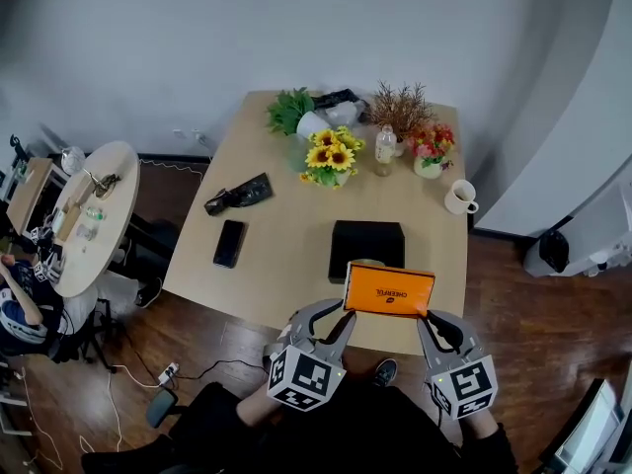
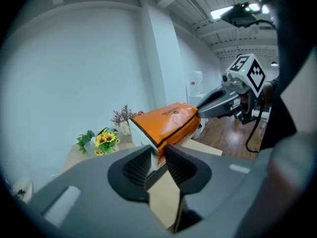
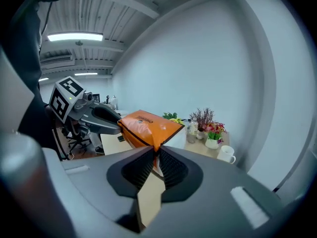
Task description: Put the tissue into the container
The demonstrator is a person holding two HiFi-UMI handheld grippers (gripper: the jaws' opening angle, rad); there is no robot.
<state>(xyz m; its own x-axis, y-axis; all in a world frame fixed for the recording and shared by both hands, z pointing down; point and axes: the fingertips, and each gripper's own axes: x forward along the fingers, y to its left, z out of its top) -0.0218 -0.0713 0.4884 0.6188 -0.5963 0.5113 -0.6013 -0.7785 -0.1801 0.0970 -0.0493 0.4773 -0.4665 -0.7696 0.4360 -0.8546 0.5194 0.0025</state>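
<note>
Head view, tissue pack: the orange tissue pack (image 1: pixel 389 290) hangs in the air over the near edge of the table (image 1: pixel 286 275), level, held at both ends.
Head view, container: the black container (image 1: pixel 366 243) sits on the table just beyond the pack. I cannot tell from here whether its top is open.
Head view, tongs: my left tongs (image 1: pixel 347 315) pinch the pack's left end and my right tongs (image 1: pixel 428 320) pinch its right end.
Head view, surroundings: a phone (image 1: pixel 229 243) lies to the container's left. A mug (image 1: pixel 459 197) and flower pots (image 1: pixel 331 156) stand farther back.

Left gripper view, jaws: pressed nearly together on a lower corner of the tissue pack (image 2: pixel 166 120), on thin wrapper only.
Left gripper view, opposite end: the right tongs (image 2: pixel 210 107) meet the pack's far end.

Right gripper view, jaws: pressed fully together on the near corner of the tissue pack (image 3: pixel 148 125), again on a thin edge.
Right gripper view, opposite end: the left tongs (image 3: pixel 116 125) hold the far side.

Risk, slip: both grips take only soft wrapper, so a quick move could pull a corner free.
Risk, drop: if one end lets go, the pack would swing down and could fall off the table edge.
Risk, tear: drawing the tongs apart could stretch or rip the wrapper.
Risk, misplacement: the pack looks about as wide as the container, so a tilted descent could catch on the rim.
</note>
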